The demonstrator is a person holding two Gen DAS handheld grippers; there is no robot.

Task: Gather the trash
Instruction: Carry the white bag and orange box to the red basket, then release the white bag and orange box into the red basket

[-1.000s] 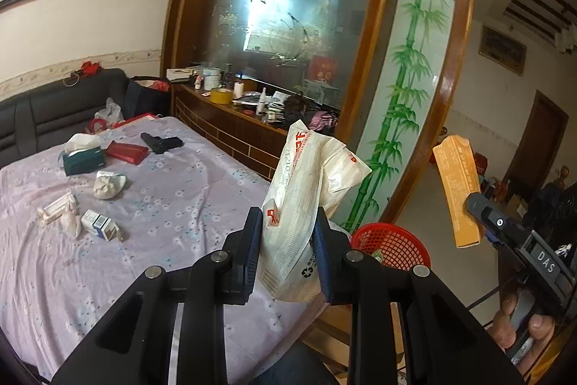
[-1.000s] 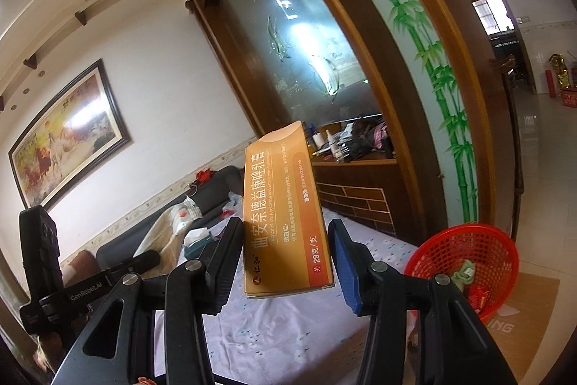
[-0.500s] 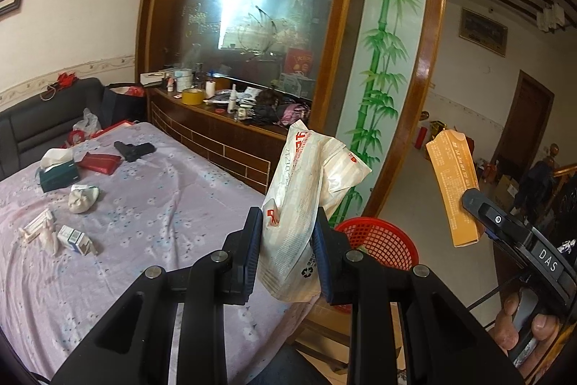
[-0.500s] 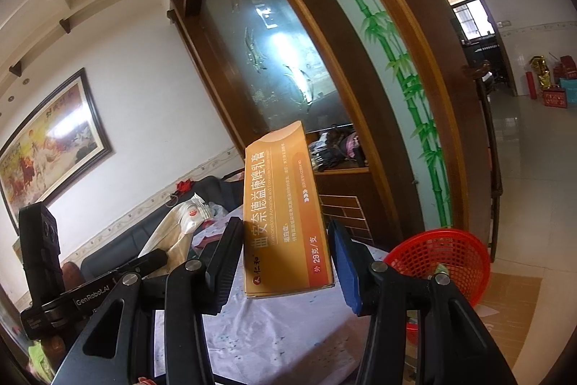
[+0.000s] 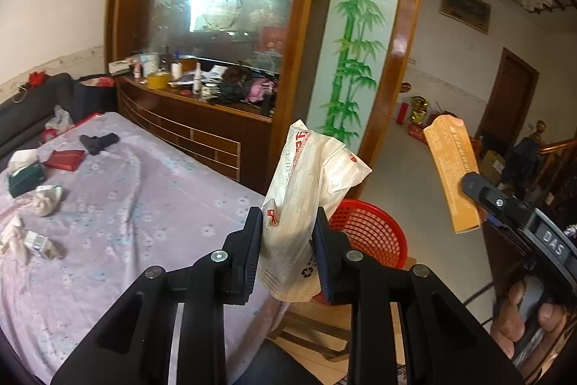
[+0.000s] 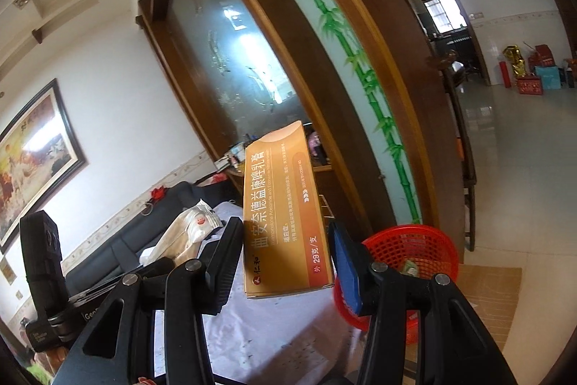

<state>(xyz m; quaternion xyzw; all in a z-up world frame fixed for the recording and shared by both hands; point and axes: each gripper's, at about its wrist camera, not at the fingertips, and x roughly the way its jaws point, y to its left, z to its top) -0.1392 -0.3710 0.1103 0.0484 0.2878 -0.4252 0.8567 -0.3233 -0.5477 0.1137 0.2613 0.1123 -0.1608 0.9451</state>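
Floor point(image 5: 425, 175) open past table edge point(image 5: 252, 197), red basket point(image 5: 368, 233) below

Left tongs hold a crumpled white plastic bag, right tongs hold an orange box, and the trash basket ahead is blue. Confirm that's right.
Not quite: the basket is red, not blue, as the left wrist view shows. The rest stands: the left tongs hold the crumpled white plastic bag, and the right tongs hold the orange box.

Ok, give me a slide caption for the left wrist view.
Left gripper carries a crumpled white wrapper toward the red basket.
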